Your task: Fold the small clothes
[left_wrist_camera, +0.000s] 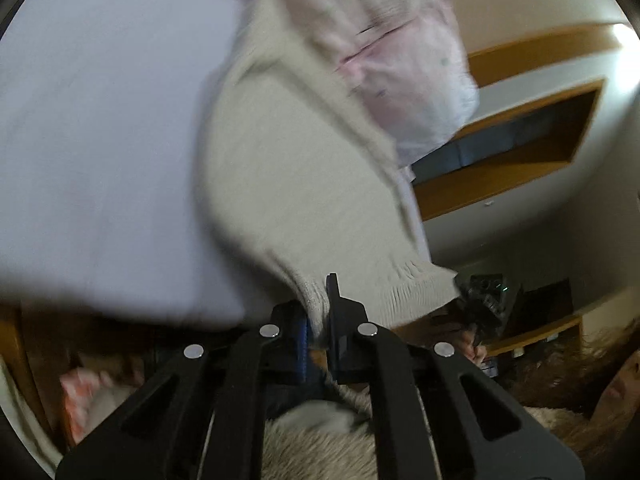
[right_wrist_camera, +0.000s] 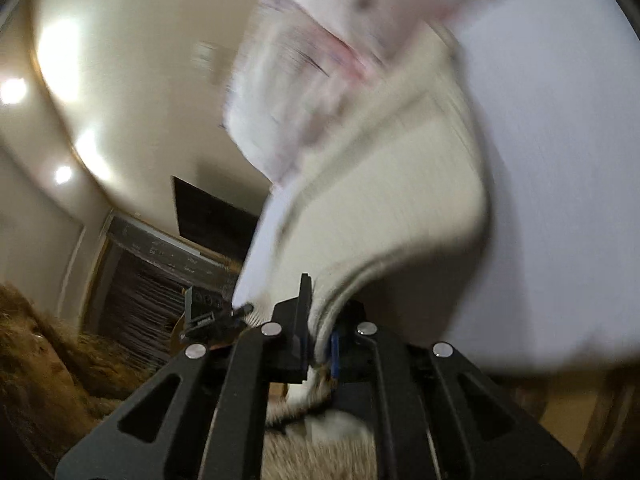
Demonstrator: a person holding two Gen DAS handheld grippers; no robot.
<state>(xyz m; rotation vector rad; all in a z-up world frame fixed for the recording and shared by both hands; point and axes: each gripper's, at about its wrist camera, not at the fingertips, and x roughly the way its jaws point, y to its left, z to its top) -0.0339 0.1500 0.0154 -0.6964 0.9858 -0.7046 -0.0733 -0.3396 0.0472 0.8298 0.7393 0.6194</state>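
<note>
Above the white bed [left_wrist_camera: 100, 140], my left tongs [left_wrist_camera: 318, 316] and right tongs [right_wrist_camera: 320, 328] each pinch the cream knit's [left_wrist_camera: 300, 184] ribbed hem, so one hard swing could tug it free.

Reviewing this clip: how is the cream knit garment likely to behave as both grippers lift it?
Probably floppy: the cream knit garment sags in a curve between the left gripper and right gripper. Likely light, since pinched edges carry it. The ribbed hem seems grippy rather than slippery.

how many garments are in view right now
2, though blur may hide more: the cream knit garment pinched by both grippers, and the pale pink garment lying beyond it on the white surface.
</note>
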